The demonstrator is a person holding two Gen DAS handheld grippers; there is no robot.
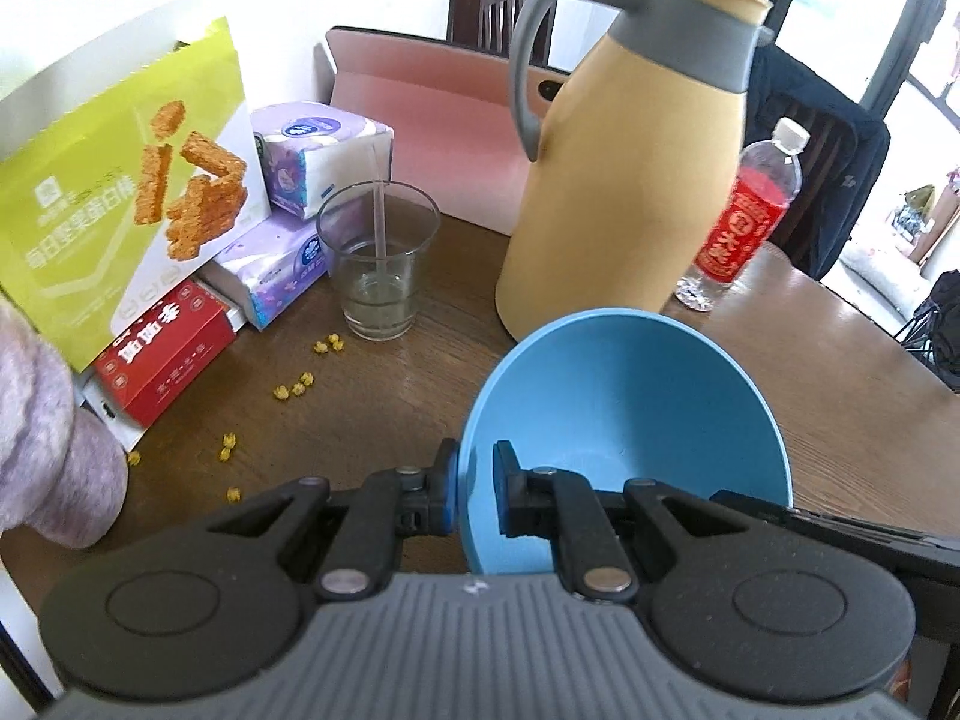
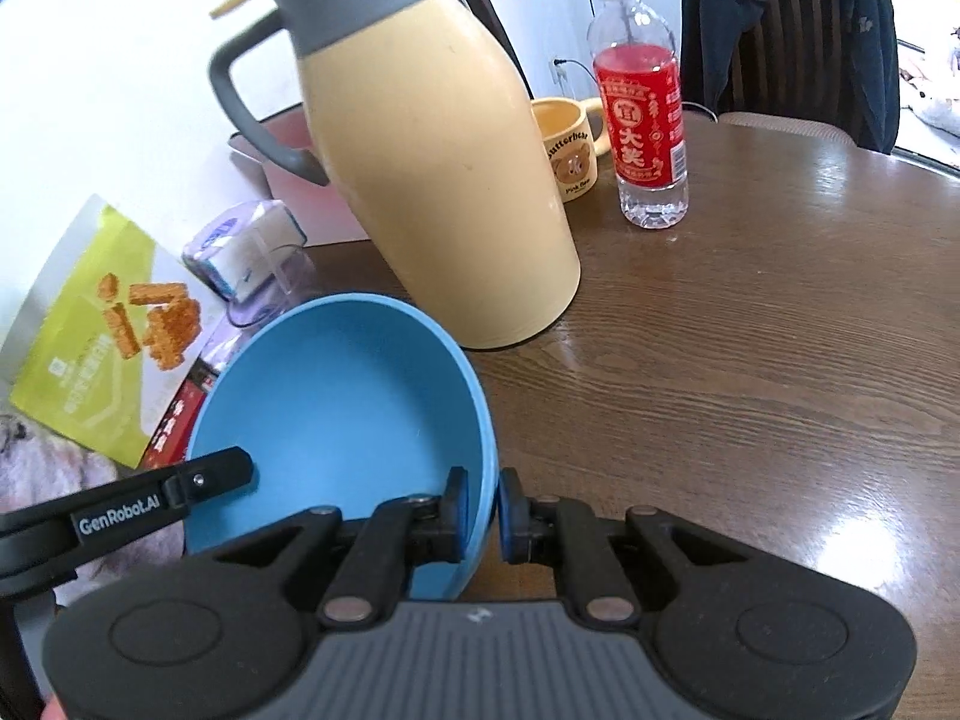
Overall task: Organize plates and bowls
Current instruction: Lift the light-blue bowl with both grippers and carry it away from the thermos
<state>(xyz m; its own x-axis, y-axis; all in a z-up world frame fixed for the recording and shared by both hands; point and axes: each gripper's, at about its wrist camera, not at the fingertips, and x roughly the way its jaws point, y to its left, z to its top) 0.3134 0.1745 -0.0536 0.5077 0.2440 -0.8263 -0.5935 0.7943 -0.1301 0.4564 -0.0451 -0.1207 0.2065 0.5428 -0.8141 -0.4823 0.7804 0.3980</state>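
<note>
Left claw clamped narrow on near-left rim of blue bowl, one pad inside the wall, one outside. Right claw same story on the opposite rim of the bowl, pads pinching the wall. Bowl empty, tilted, mouth facing away from the cameras, apparently carried clear of the table between both claws, just in front of yellow thermos jug.

Risks from here, judged only:
- Thin-rim pinch on both sides, smooth plastic. Any mismatch in travel between the two hands twists or pulls the rim out of one grip; bowl then swings off the other and drops.
- Jug close ahead of the far rim. Pushing forward or tilting further clips it; tall body, could rock.
- Clear cup with liquid and straw off to the left, water bottle and bear mug to the right. Wide sideways swing knocks either.
- Yellow crumbs on table: setting down there leaves the bowl sitting unevenly.

No plates or stacking spot in view, so destination unknown.
</note>
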